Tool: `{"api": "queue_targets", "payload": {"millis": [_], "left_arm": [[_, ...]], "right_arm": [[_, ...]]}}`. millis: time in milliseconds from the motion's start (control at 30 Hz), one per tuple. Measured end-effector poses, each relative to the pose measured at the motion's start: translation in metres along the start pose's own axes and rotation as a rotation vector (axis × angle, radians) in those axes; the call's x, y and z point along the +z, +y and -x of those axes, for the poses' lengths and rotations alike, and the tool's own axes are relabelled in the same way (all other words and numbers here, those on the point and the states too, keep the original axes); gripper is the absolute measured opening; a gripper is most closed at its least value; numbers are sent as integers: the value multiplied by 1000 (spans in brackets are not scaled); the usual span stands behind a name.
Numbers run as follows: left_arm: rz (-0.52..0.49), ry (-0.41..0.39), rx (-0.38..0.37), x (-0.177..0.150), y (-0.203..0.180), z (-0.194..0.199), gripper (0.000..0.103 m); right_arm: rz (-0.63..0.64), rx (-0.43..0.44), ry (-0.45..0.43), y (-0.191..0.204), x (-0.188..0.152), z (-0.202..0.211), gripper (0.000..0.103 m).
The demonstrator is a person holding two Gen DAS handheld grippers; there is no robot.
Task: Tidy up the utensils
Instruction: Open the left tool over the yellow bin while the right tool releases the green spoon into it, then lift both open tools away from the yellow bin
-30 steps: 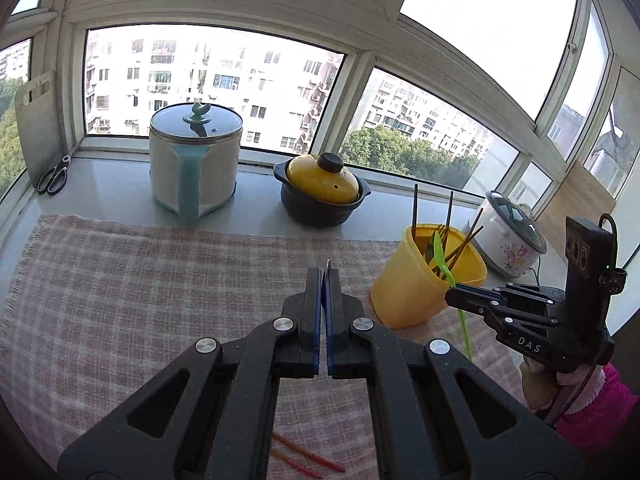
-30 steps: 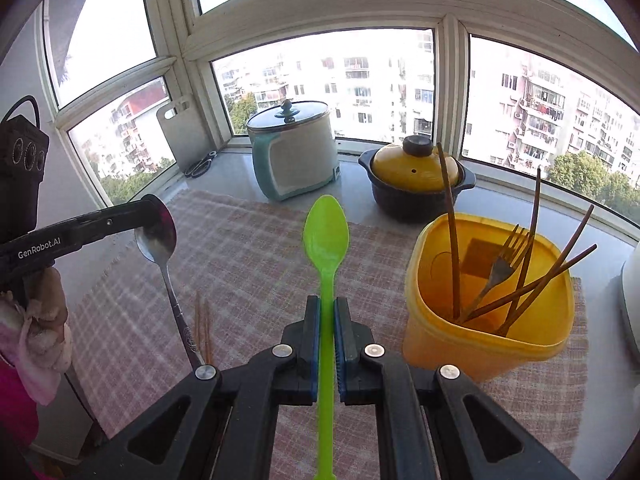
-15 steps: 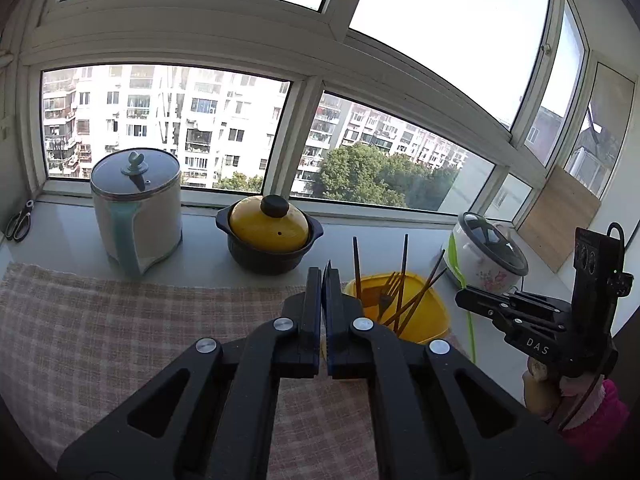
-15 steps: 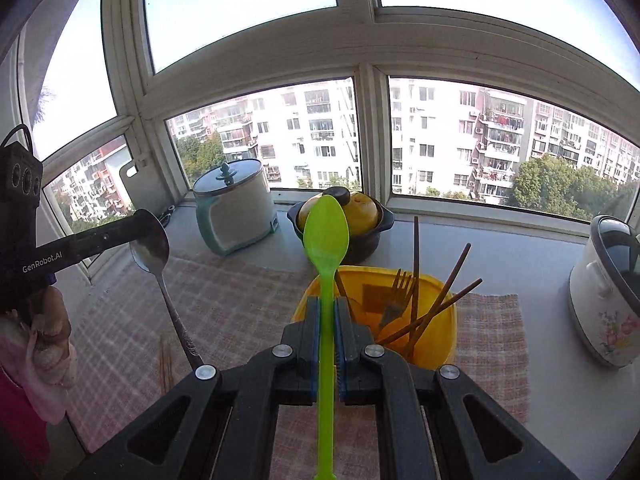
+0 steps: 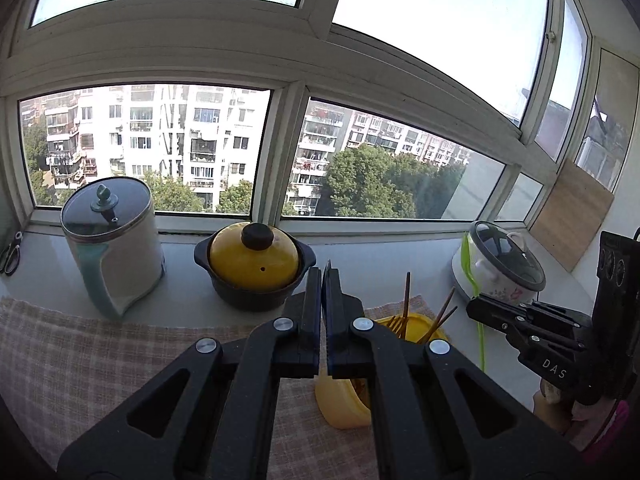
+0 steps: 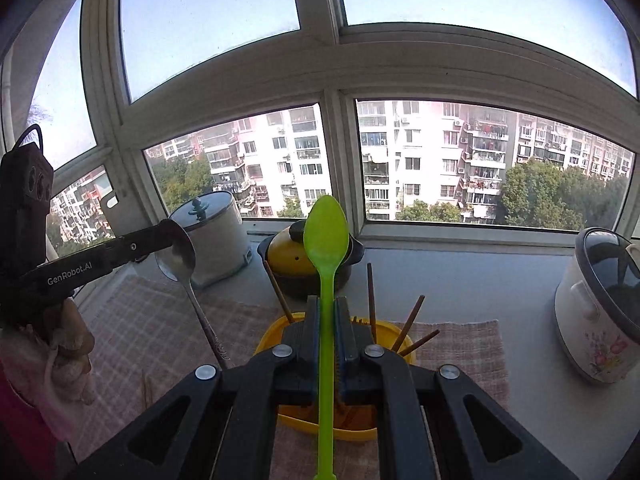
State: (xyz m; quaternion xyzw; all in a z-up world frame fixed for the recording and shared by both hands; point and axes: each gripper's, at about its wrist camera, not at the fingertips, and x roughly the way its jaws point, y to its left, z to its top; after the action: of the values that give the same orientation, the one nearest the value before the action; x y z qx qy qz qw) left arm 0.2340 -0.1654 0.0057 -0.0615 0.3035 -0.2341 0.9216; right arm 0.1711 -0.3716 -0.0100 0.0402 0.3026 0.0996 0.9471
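Right gripper (image 6: 327,322) jaws clamped on green spoon (image 6: 326,240); left gripper (image 6: 176,236) jaws pinched metal spoon (image 6: 178,258). Both hung above yellow bin (image 6: 272,336) on counter. Chopsticks (image 6: 371,296), fork already binned; spoons still undelivered.

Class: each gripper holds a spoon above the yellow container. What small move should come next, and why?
Probably lower the right gripper so the green spoon goes handle-first into the yellow container. Its jaws are shut on the handle, the bowl points up, and the container, already holding chopsticks and a fork, sits just below. The left gripper's metal spoon can follow.
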Motion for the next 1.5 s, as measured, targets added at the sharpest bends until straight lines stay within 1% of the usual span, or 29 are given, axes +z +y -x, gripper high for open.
{"api": "queue_targets", "payload": {"millis": [233, 400, 667, 933, 967, 1000, 1033, 1067, 1133, 1200, 1233, 1267, 1400, 1467, 1500], "left_arm": [[-36, 8, 3, 6, -12, -20, 0], [-47, 25, 6, 3, -15, -31, 0], [-62, 62, -1, -7, -20, -44, 0], [-50, 88, -38, -11, -23, -44, 0], [-50, 92, -47, -11, -24, -44, 0], [-51, 96, -52, -11, -24, -44, 0], [-54, 98, -50, -11, -25, -43, 0], [-55, 104, -50, -12, -26, -43, 3], [-60, 108, -59, -13, -27, -41, 9], [-65, 105, -53, -14, -29, -38, 22], [-62, 100, -53, -15, -29, -36, 25], [-58, 96, -54, -15, -29, -34, 28], [-48, 89, -50, -16, -27, -28, 28], [-42, 89, -48, -17, -26, -26, 28], [-40, 89, -45, -18, -26, -25, 28]], "right_arm": [[-34, 0, -19, -12, 9, -13, 4], [-26, -28, -33, -17, 13, -24, 4], [-45, -26, 0, -27, 5, -50, 4], [-55, -22, 24, -30, -5, -54, 4], [-58, -22, 24, -30, -5, -54, 6], [-60, -24, 25, -31, -6, -53, 8], [-60, -28, 28, -31, -6, -53, 19], [-61, -31, 26, -31, -6, -52, 30], [-60, -38, 19, -31, -7, -48, 34], [-64, -41, 20, -31, -8, -46, 43], [-68, -41, 17, -31, -9, -44, 53], [-71, -42, 11, -32, -10, -42, 62], [-66, -50, -2, -31, -13, -34, 72], [-65, -52, -9, -31, -14, -30, 79], [-64, -52, -12, -30, -15, -29, 80]]}}
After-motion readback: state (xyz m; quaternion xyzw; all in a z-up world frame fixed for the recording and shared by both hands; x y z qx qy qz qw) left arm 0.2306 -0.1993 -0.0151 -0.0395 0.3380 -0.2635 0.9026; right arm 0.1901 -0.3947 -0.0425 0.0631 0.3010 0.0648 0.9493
